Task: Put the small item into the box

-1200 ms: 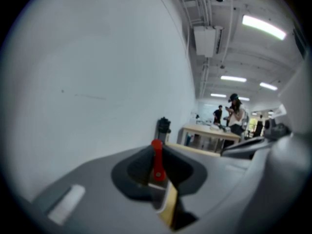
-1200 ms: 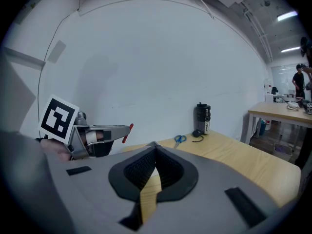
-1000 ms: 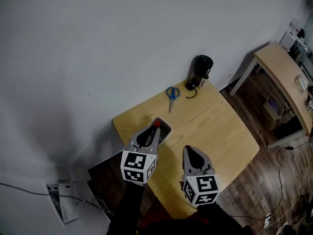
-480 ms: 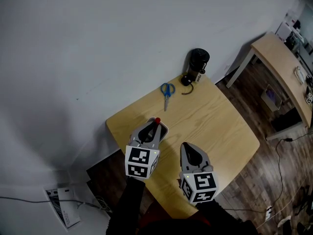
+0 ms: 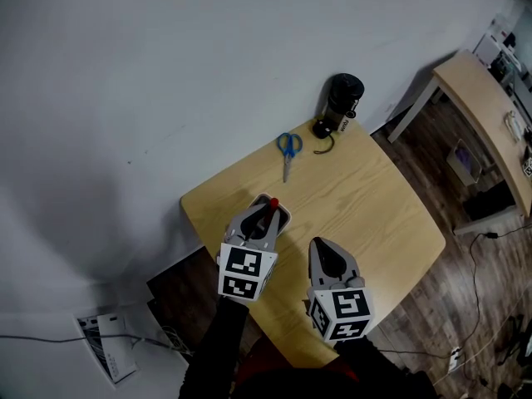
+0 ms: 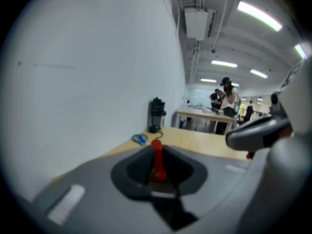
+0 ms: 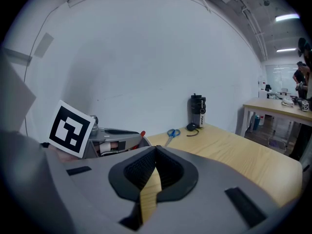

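Observation:
A small red item point(image 5: 273, 204) sits pinched between the tips of my left gripper point(image 5: 269, 210), which is shut on it. It hangs just over a small white open box point(image 5: 286, 215) near the table's left edge; the gripper hides most of the box. In the left gripper view the red item point(image 6: 157, 160) stands upright between the jaws. My right gripper point(image 5: 321, 246) hovers over the table to the right of the left one, shut with nothing in it. In the right gripper view its jaws meet, with only a sliver of table showing between them.
Blue scissors point(image 5: 288, 150) lie at the far side of the wooden table point(image 5: 374, 214). A black bottle point(image 5: 341, 102) and a dark cord point(image 5: 326, 147) sit at the far corner by the white wall. A second table point(image 5: 482, 115) stands at the right.
The head view has shifted slightly. The left gripper keeps hold of the red item over the box, a touch farther forward. The right gripper has barely moved.

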Available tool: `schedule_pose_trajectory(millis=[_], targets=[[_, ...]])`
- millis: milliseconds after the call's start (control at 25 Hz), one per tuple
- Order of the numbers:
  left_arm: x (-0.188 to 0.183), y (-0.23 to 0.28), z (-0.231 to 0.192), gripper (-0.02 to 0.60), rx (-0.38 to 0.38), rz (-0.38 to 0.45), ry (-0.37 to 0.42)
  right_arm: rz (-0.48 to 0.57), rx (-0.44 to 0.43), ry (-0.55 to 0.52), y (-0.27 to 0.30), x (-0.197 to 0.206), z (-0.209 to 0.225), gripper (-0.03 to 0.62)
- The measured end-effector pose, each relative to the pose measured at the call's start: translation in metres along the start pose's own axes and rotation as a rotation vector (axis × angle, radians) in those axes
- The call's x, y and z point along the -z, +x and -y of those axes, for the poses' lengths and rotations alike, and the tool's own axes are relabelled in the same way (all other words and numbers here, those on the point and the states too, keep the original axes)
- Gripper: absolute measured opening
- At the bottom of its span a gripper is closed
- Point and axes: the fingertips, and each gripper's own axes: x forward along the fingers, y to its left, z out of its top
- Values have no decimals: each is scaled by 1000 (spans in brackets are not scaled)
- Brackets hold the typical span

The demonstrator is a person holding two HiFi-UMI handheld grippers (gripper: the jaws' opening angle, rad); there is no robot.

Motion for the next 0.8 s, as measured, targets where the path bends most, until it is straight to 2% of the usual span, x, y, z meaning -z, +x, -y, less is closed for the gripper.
schedule_pose_trajectory(millis=[800], targets=[[6, 7, 1, 74, 13, -32, 30, -39, -8, 1, 10, 11, -2, 8]])
